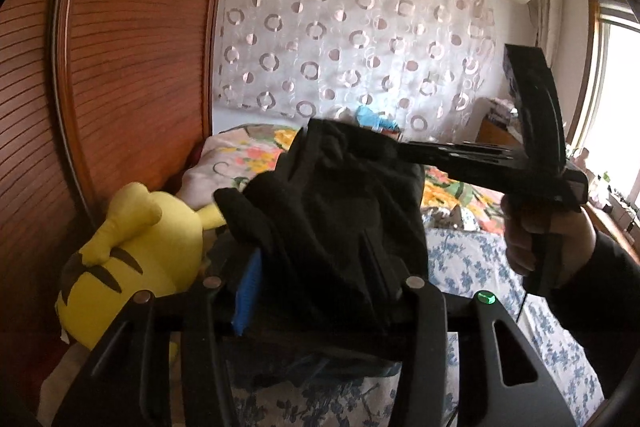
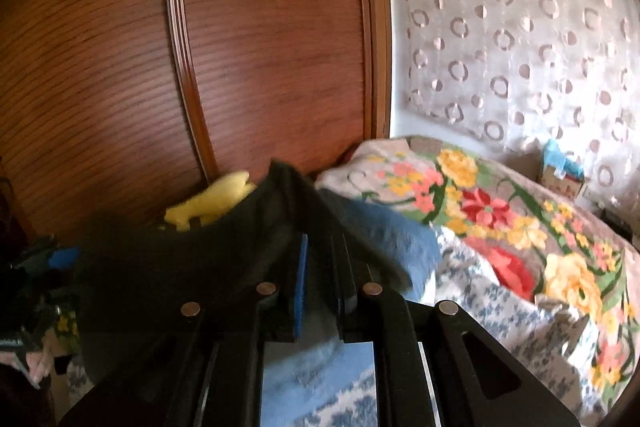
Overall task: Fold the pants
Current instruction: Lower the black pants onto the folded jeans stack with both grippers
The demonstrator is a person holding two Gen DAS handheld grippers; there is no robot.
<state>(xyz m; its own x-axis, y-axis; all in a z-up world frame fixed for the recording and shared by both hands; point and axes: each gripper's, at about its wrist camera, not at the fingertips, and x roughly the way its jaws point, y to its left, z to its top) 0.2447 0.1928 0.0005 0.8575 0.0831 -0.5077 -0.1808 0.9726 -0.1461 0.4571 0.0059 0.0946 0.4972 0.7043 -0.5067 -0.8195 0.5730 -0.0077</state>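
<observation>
Left wrist view shows the black pants (image 1: 340, 227) bunched in a thick heap between the fingers of the left gripper (image 1: 320, 211), raised above the blue-flowered sheet (image 1: 472, 259) of the bed; the jaws stand partly apart with the cloth filling the gap, and a blue pad (image 1: 249, 291) shows on the left finger, but whether the pads press on the cloth I cannot tell. Across the frame the right gripper (image 1: 404, 147) reaches in from the right, held by a hand (image 1: 548, 239) in a dark sleeve (image 1: 600, 291), its fingertips at the top edge of the same bundle. Right wrist view, somewhat blurred, shows that gripper's jaws nearly closed, pinching a fold of the black pants (image 2: 208, 255), which drape down to the left of the fingers. A yellow plush toy (image 1: 132, 255) with dark stripes lies just left of the pants, against the wooden wardrobe (image 1: 132, 47). Beyond the pants lie a flowered blanket (image 2: 500, 219) and a patch of blue cloth (image 2: 396, 243) beside the right fingers. A sheer curtain (image 1: 352, 43) with ring patterns hangs on the far wall
</observation>
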